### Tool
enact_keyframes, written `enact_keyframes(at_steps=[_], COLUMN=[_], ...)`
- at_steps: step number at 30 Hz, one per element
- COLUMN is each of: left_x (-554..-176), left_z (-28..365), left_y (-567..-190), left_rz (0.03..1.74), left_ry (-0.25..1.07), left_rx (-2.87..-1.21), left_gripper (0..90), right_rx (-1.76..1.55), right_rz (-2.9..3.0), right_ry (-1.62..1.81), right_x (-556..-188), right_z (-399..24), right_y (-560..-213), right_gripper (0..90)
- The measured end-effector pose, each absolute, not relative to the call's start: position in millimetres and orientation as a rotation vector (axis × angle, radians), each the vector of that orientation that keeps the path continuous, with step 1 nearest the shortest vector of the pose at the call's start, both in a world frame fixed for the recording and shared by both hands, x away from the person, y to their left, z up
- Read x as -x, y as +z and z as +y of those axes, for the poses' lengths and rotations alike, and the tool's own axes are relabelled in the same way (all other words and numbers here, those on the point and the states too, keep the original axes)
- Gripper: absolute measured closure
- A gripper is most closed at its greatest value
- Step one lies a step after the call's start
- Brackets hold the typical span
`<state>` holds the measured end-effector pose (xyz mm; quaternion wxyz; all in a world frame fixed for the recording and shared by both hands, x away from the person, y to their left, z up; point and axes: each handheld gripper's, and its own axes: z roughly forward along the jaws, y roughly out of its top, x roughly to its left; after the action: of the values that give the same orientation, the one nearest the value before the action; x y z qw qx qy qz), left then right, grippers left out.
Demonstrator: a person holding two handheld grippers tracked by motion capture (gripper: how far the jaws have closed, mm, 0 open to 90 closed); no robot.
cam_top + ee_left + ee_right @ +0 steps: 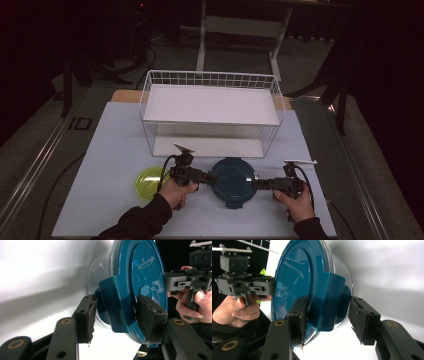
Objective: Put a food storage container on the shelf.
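A round container with a teal clip-lock lid [233, 179] is sitting on the white surface [115, 145], in front of a white wire rack [211, 111]. The left gripper [209, 178] and right gripper [256, 183] are flanking it from opposite sides, each with its fingers [87, 317] spread wide around a lid clasp, not pressing it. A yellow-green bowl [148, 182] is lying behind the left hand [177, 191].
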<state>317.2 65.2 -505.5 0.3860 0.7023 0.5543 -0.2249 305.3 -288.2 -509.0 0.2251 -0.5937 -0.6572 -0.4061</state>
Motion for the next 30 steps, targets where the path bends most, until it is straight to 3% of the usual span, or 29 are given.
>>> enact_keyframes(at_steps=[8,23,30], left_x=[-321.7,-315.2,-305.3], left_z=[70.2,73.8,69.3], left_y=[-513.9,-511.7,-502.8], left_rz=[1.401,1.423,1.397], left_ry=[-0.685,-0.744,-0.664], left_rx=[-1.731,-1.706,-1.739], left_gripper=[49.2,55.2,55.9], right_rx=[1.637,1.611,1.604], right_rz=[-1.767,-1.840,-1.849], right_ry=[-1.080,-1.099,-1.108], right_x=[-309.0,-302.4,-298.0], right_z=[-289.1,-285.7,-287.5], right_y=[-509.7,-501.4,-499.7], right_gripper=[51.1,53.7,54.7])
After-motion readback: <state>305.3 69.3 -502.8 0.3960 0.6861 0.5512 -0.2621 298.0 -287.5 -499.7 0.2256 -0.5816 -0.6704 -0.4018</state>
